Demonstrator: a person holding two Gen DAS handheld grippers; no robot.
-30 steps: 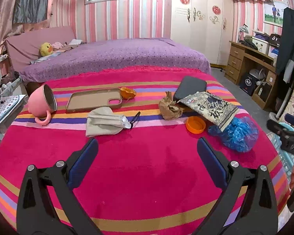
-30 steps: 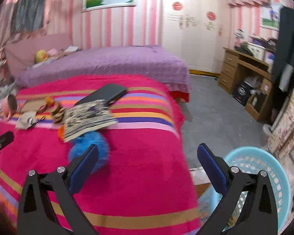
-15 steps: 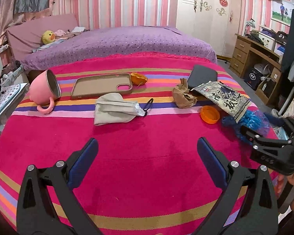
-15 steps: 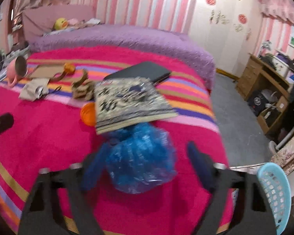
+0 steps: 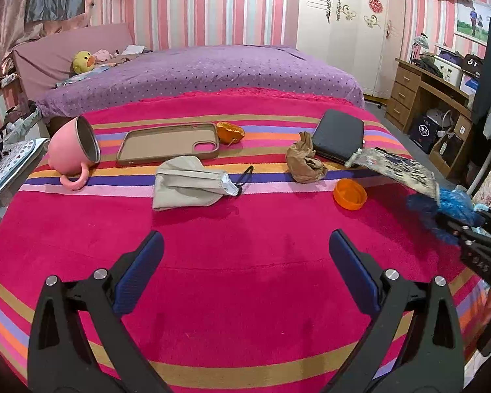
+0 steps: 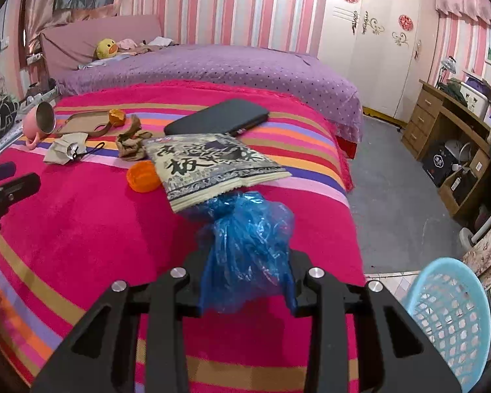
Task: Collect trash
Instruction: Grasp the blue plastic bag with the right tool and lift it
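A home bedroom: purple-covered bed, white wardrobe, wooden desk.

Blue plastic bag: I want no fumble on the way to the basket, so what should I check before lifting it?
1. Right claw has just been closing on the crumpled blue plastic bag, bag between the pads: ok.
2. Grip firm enough to lift: cannot tell.
3. Printed snack packet overlaps the bag's far end and may drag along: not ok.
4. Light blue mesh basket in sight, lower right on the floor: ok.
5. Left claw open, apart from the bag: ok.
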